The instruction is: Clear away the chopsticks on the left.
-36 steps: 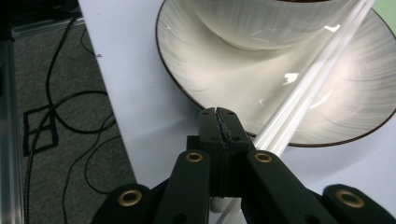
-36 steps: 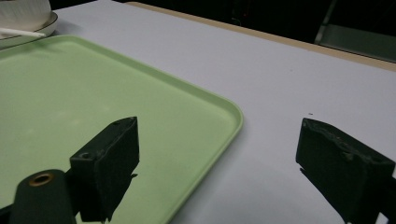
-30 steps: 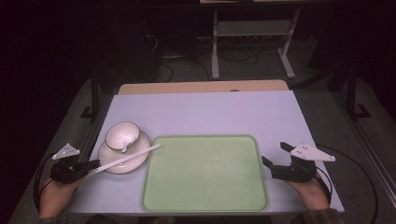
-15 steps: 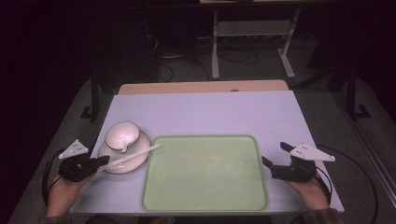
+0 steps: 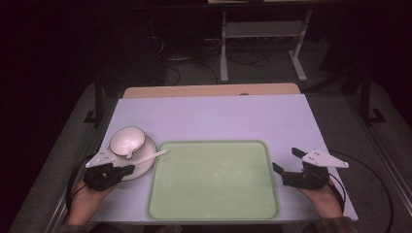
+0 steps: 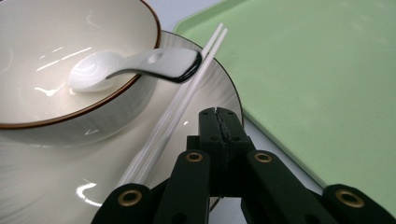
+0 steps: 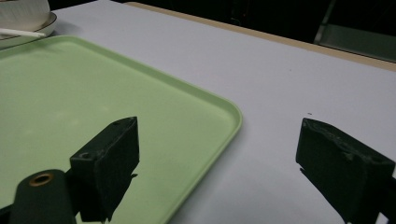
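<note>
My left gripper (image 5: 127, 169) fingers closed together on nothing, over the plate (image 6: 46, 186) beside the 2 chopsticks (image 6: 177, 107), right gripper (image 5: 284, 160) fingers wide open, empty, right of the green tray (image 5: 214, 213)

The table (image 5: 214, 116) is lit evenly from above, while the room behind is left dark. Glare is seen on the bowl (image 6: 56, 70). Near jaws are slightly blurred.

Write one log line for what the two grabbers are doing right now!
left gripper: shut, empty, over plate beside chopsticks | right gripper: open, empty, beside tray | spoon: in bowl
</note>
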